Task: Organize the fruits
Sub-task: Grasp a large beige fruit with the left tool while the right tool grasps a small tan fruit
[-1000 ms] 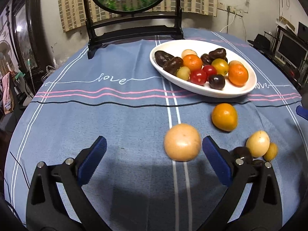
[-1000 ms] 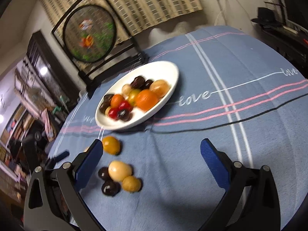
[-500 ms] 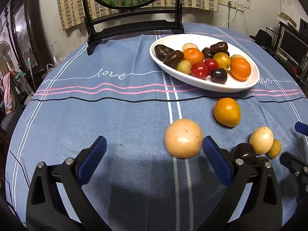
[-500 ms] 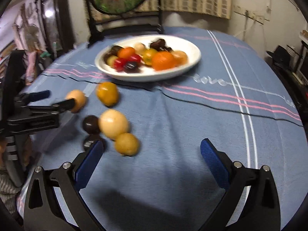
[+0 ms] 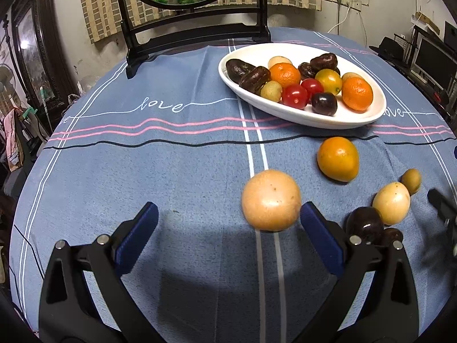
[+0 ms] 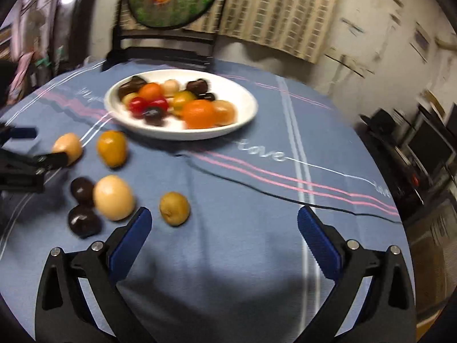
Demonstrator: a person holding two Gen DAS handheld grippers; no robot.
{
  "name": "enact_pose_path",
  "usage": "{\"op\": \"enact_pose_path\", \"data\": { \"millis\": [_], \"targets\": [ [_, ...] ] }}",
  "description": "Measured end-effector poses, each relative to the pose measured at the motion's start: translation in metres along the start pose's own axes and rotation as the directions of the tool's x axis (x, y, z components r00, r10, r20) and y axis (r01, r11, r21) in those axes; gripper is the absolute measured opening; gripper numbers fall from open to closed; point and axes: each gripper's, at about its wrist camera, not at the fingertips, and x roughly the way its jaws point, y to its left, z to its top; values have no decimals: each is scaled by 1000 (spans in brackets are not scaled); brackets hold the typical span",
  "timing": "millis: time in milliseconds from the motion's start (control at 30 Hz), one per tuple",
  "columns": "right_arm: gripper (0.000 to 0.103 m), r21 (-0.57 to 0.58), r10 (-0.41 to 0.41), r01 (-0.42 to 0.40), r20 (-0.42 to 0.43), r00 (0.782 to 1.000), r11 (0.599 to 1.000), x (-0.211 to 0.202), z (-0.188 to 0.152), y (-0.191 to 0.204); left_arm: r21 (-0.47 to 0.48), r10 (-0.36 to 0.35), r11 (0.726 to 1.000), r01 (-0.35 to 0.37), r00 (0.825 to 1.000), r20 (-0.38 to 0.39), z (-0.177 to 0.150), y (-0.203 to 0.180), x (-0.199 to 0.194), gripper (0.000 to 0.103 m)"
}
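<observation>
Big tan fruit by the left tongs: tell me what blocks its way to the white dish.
Nothing visible. The tan fruit sits just ahead of the open left tongs, and only bare cloth lies between it and the dish. The orange fruit lies off to the right.

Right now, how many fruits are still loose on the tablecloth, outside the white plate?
6. A large tan round fruit just ahead of the left gripper; an orange nearest the white plate; a pale yellow fruit; a small olive-yellow fruit; two dark plums. None seem hidden.
</observation>
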Motion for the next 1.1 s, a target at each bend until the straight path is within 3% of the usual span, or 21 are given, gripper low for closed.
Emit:
{"op": "enact_pose_path", "data": {
  "millis": [67,133,167,233,633,767,833,1100],
  "targets": [
    [94,-39,38,-37,19,999,999,-3,0,9,1,0,1000,0,1000,0,0,0,0,101],
    [71,-38,100,-100,19,995,994,-5,-2,12,2,0,1000,0,1000,-5,0,0,1,101],
    [68,-36,108,-108,11,994,994,-3,-1,13,4,0,1000,0,1000,-9,0,0,1,101],
    [51,-31,124,-125,-5,992,992,-2,0,17,9,4,1000,-4,1000,-20,0,-1,4,101],
    [33,-79,245,-249,-55,968,965,14,12,38,11,8,1000,-7,998,-55,-2,-1,11,101],
    [33,-84,257,-263,-83,963,961,26,16,36,7,3,1000,-2,998,-58,-1,-1,12,101],
    [32,-53,291,-299,-116,950,953,33,15,32,2,-3,1000,3,998,-62,0,0,13,101],
    [30,-2,332,-336,-134,934,942,40,17,27,-44,-47,998,44,996,-74,-1,6,19,101]
  ]
}}
